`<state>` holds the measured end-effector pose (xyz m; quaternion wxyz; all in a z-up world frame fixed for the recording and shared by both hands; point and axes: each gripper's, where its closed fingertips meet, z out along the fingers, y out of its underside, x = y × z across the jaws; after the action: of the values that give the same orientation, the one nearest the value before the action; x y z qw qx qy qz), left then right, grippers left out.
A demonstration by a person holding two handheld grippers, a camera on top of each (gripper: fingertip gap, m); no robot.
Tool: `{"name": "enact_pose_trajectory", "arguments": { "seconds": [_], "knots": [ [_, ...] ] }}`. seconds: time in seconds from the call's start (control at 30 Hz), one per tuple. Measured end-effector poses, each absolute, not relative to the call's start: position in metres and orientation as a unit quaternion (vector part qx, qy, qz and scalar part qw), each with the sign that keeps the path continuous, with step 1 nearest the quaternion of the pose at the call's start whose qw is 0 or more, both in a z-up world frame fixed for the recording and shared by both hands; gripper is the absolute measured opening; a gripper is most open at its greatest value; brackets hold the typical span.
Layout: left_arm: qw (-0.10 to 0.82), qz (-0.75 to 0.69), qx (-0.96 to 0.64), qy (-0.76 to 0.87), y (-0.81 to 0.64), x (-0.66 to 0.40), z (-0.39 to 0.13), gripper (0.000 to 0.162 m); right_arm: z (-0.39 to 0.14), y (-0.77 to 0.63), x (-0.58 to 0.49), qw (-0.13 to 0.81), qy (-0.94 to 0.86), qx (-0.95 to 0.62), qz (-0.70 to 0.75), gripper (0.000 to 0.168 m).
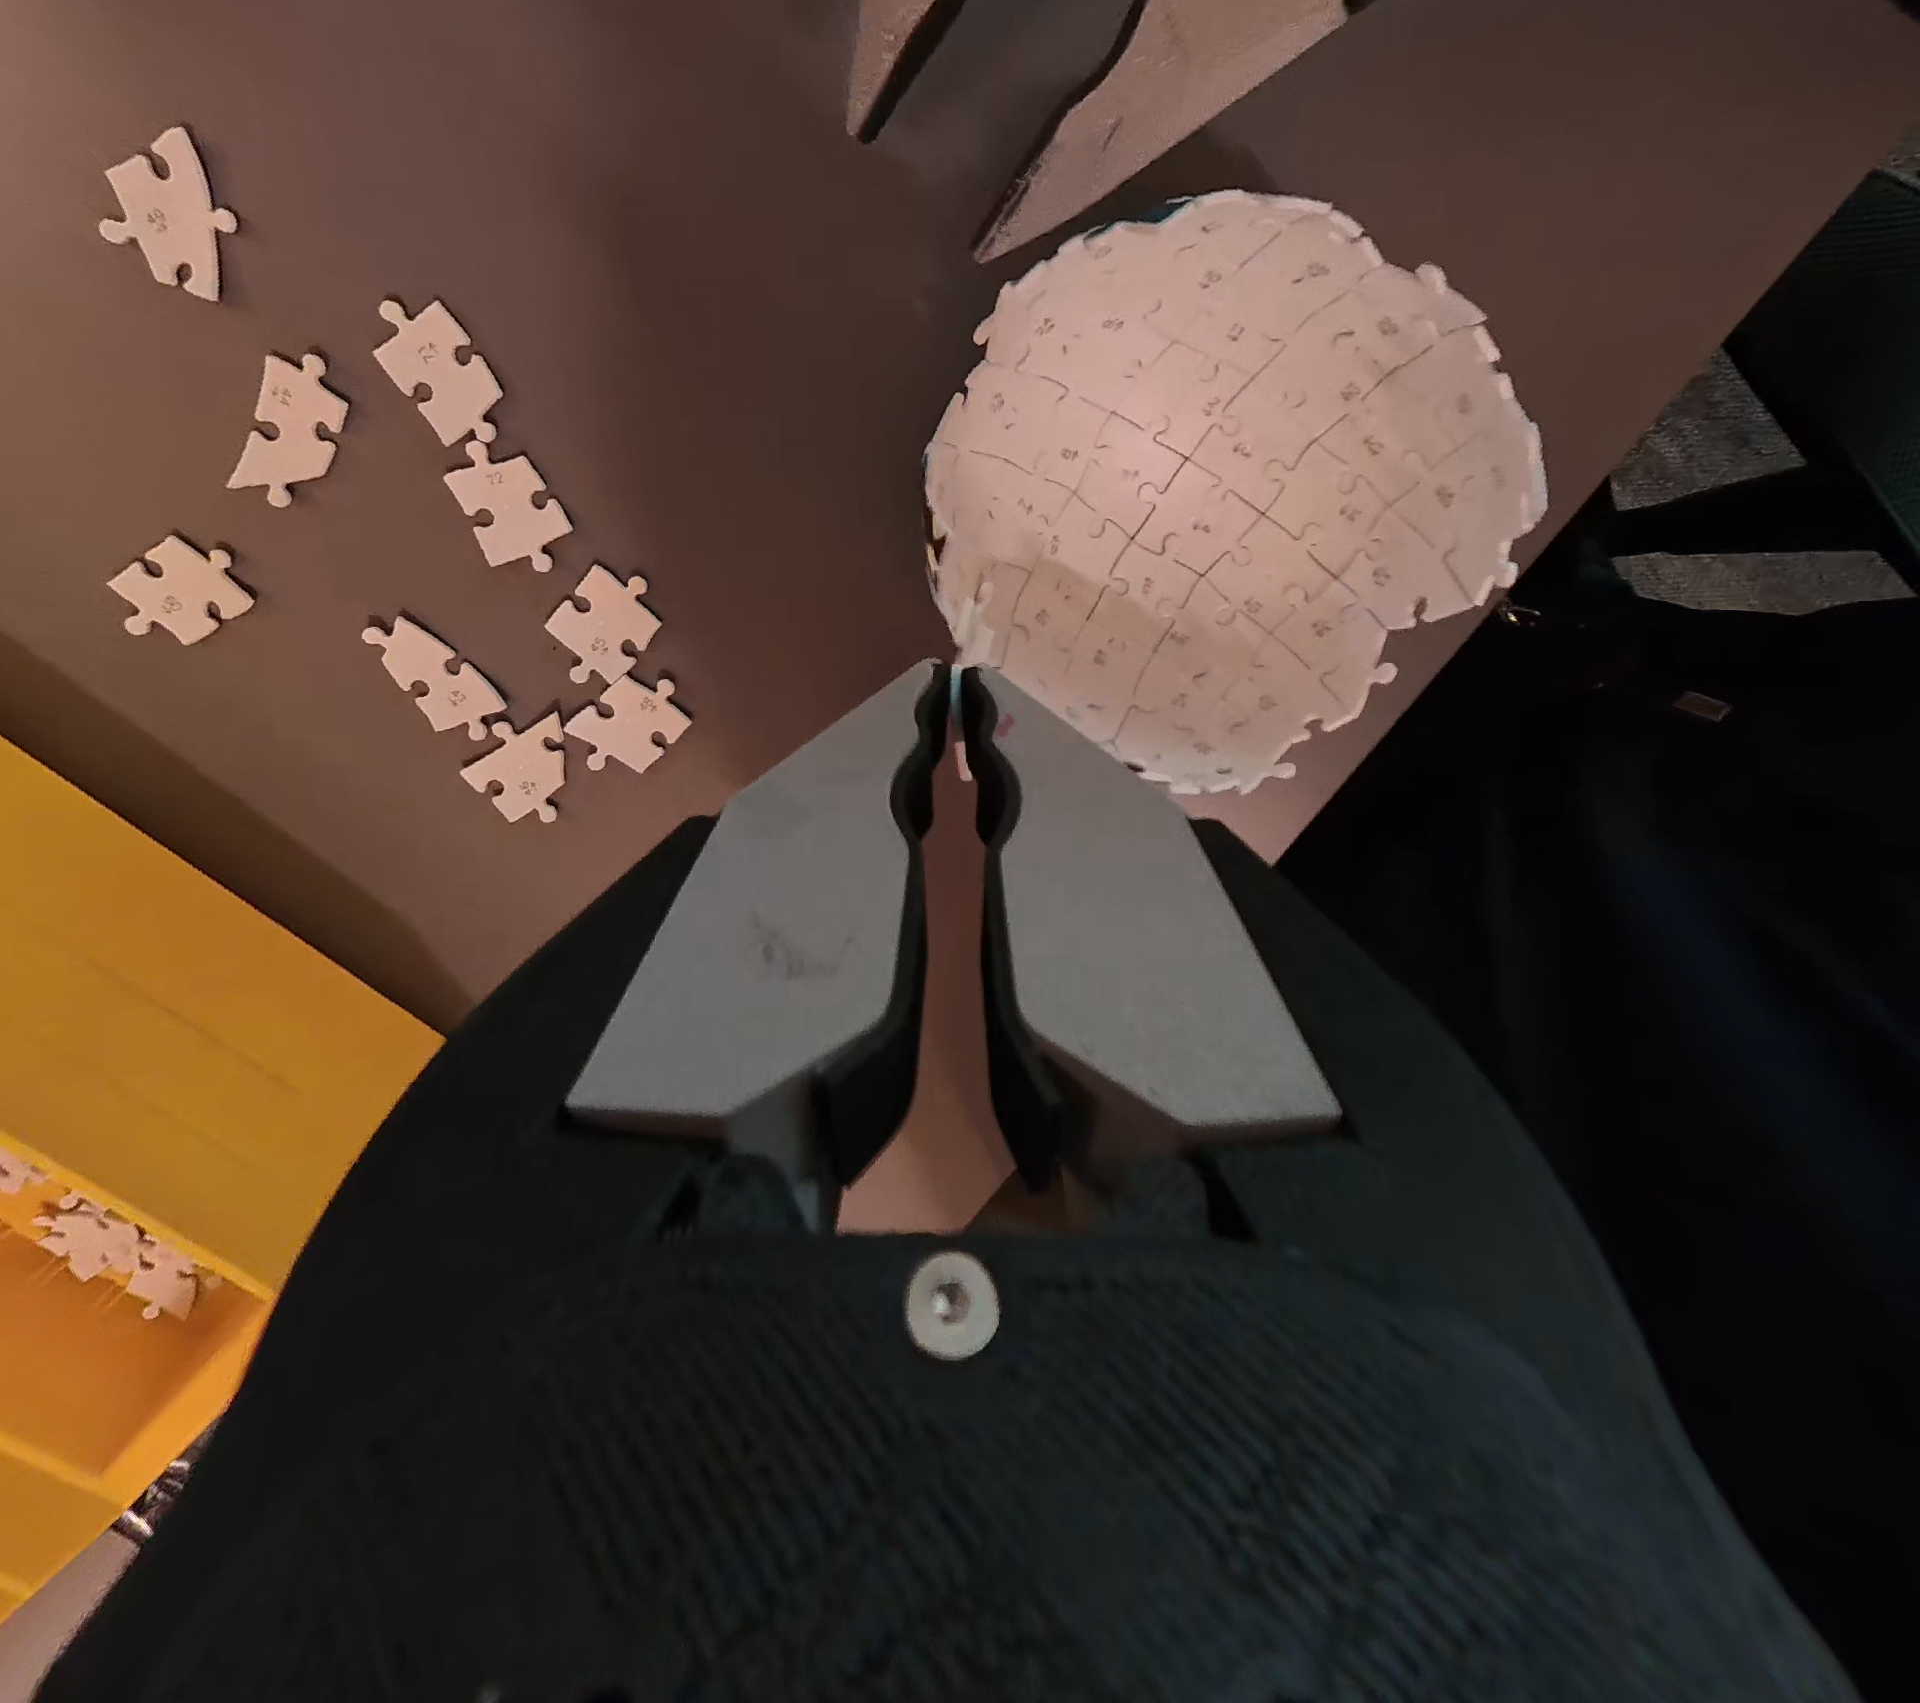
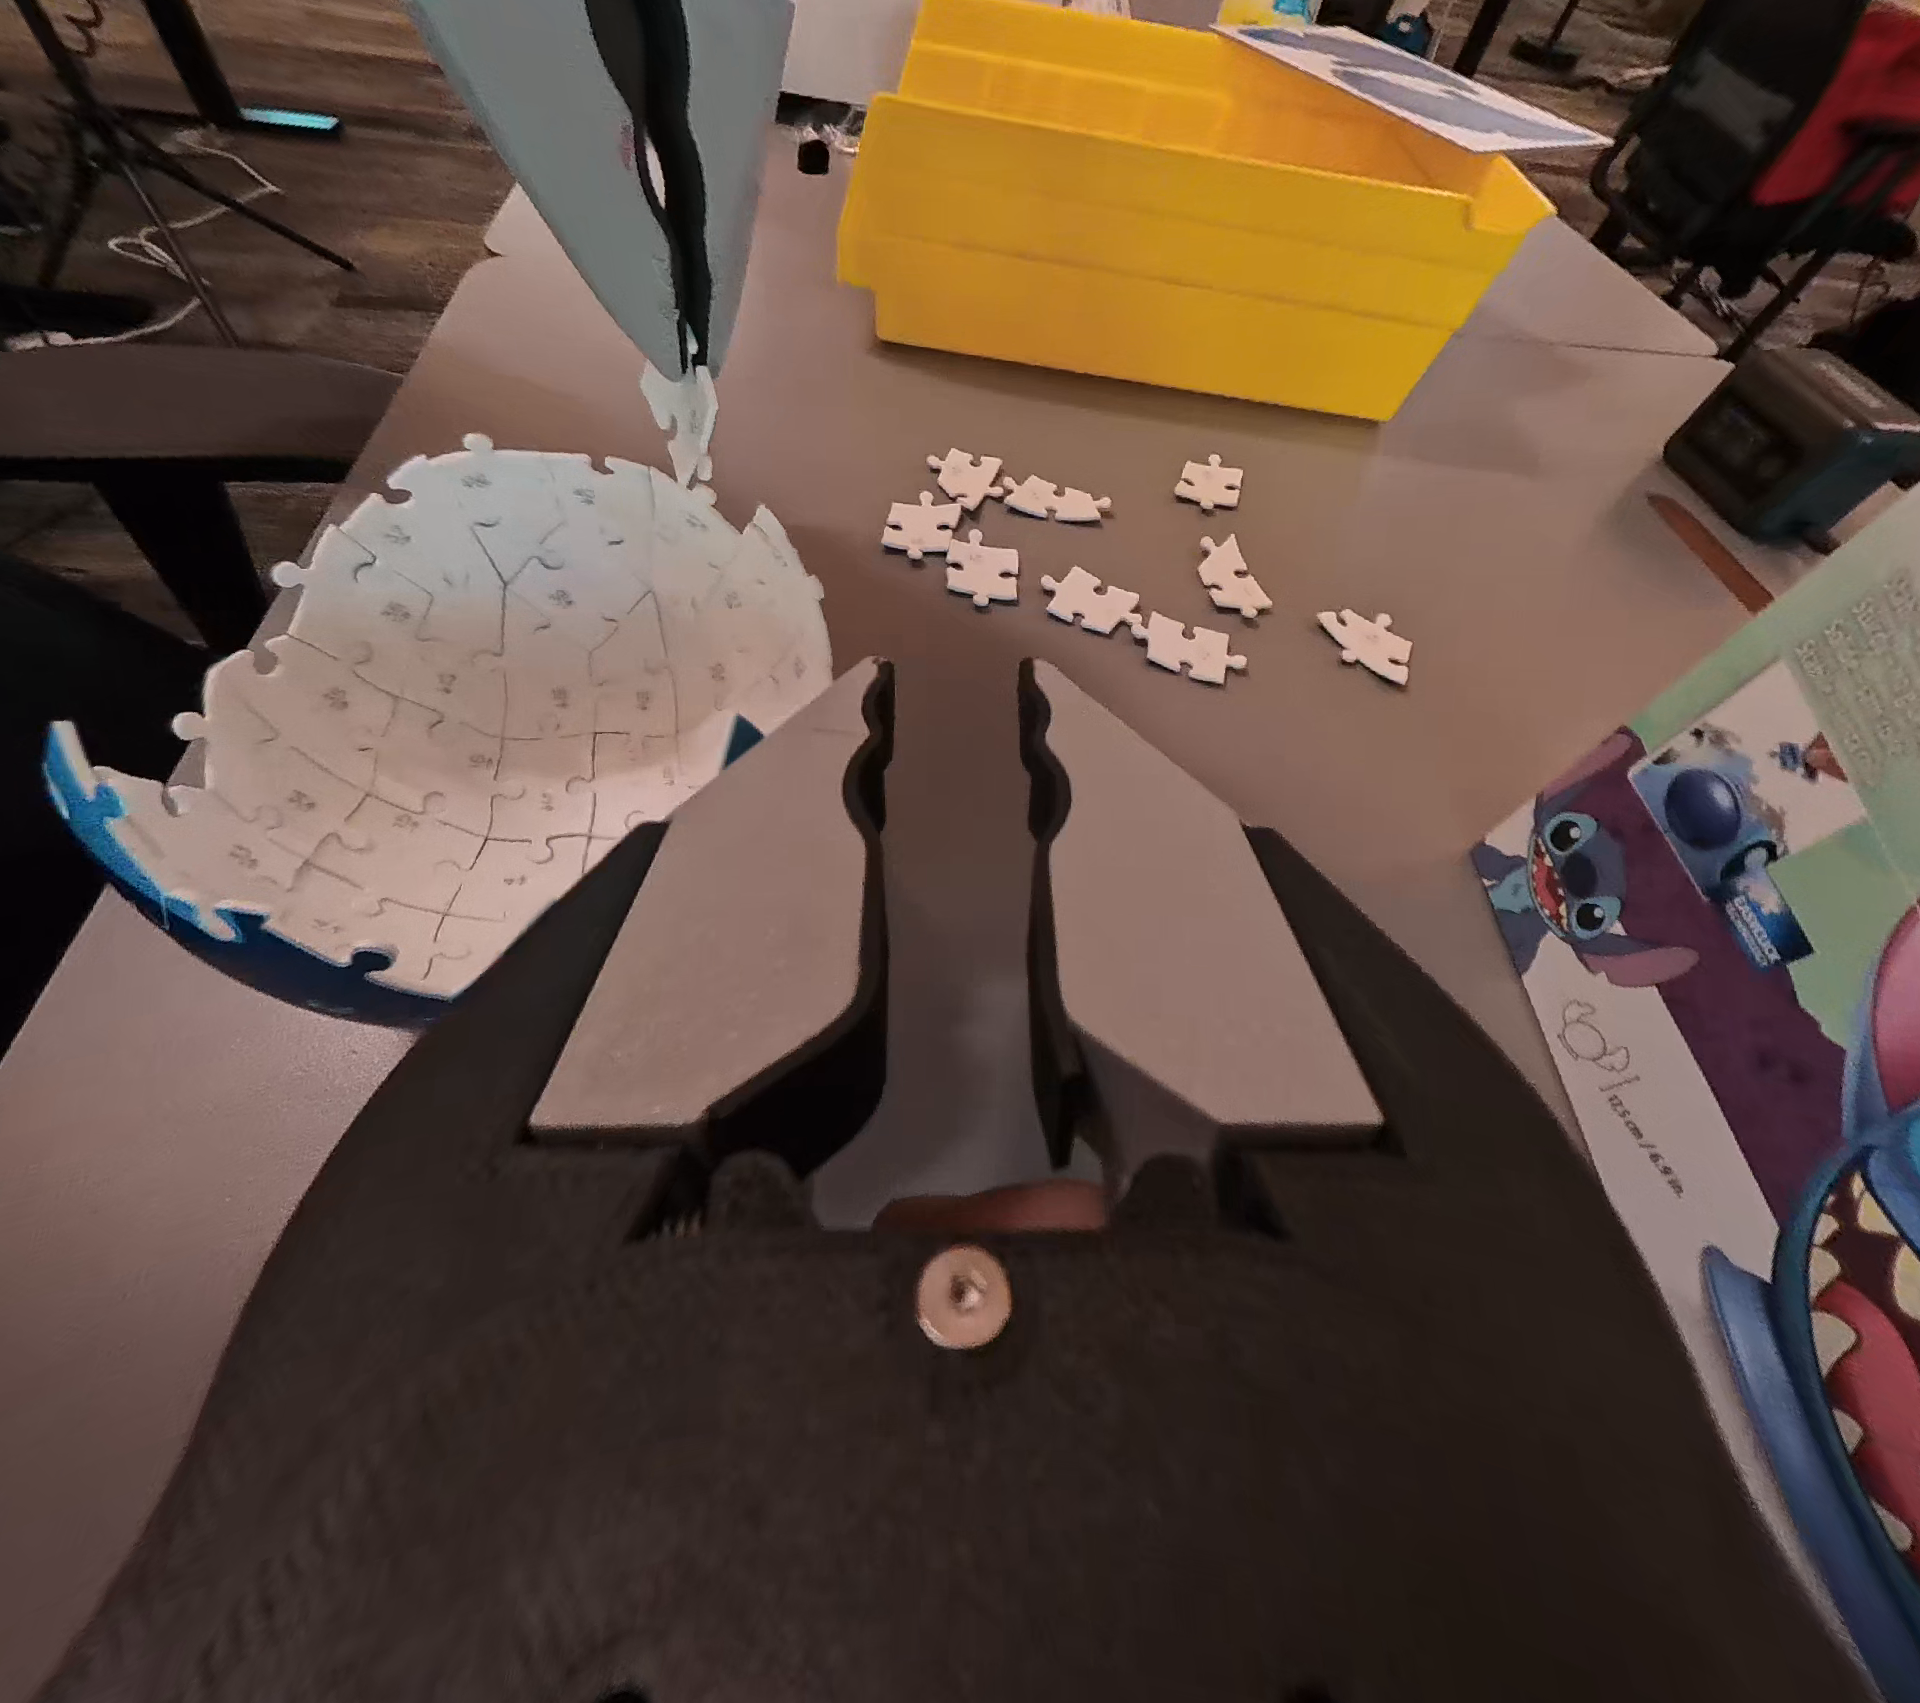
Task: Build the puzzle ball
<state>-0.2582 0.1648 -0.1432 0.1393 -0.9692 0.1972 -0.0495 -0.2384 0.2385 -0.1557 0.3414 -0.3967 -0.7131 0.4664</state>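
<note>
Left gripper (image 1: 951, 685): jaws pinched together on a single puzzle piece (image 2: 684, 413), and it's hanging right at the far rim of the shell, touching or just about to.
Right gripper (image 2: 951, 685): jaws apart, nothing between them, hovering low over the desk (image 2: 1558, 365) just beside the shell.
Puzzle ball (image 2: 488, 697): a half-built bowl sitting on the desk near its edge, white numbered inside facing up, blue outside showing along the lower rim. Roughly the lower half looks joined.
Rim: jagged all the way round, tabs and notches open, so plenty of rows to go.
Loose pieces (image 2: 1143, 573): about ten lie white side up on the desk, between the shell and the yellow bin (image 2: 1164, 303).
More stock: a few further pieces (image 1: 104, 1248) sit inside that bin.
Progress call: probably near halfway; the upper half looks unbuilt.
</note>
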Motion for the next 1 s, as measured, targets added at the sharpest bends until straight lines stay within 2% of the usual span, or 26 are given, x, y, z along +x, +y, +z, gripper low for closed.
{"name": "enact_pose_trajectory", "arguments": {
  "seconds": [0.4, 0.57, 0.63, 1.0],
  "knots": [
    [0.153, -0.066, -0.967, 0.193, 0.164, -0.259, -0.140, 0.000, -0.160, 0.234, -0.235, 0.248, -0.680, -0.415, 0.552, 0.015],
    [0.158, -0.079, -0.966, 0.190, 0.163, -0.258, -0.138, 0.000, -0.124, 0.224, -0.206, 0.119, -0.606, -0.335, 0.712, 0.044],
    [0.155, -0.078, -0.966, 0.190, 0.165, -0.258, -0.138, 0.000, -0.117, 0.222, -0.195, 0.080, -0.591, -0.305, 0.742, 0.047],
    [0.140, -0.068, -0.969, 0.193, 0.170, -0.255, -0.141, 0.000, -0.134, 0.203, -0.181, 0.071, -0.656, -0.260, 0.705, 0.063]
  ]
}}
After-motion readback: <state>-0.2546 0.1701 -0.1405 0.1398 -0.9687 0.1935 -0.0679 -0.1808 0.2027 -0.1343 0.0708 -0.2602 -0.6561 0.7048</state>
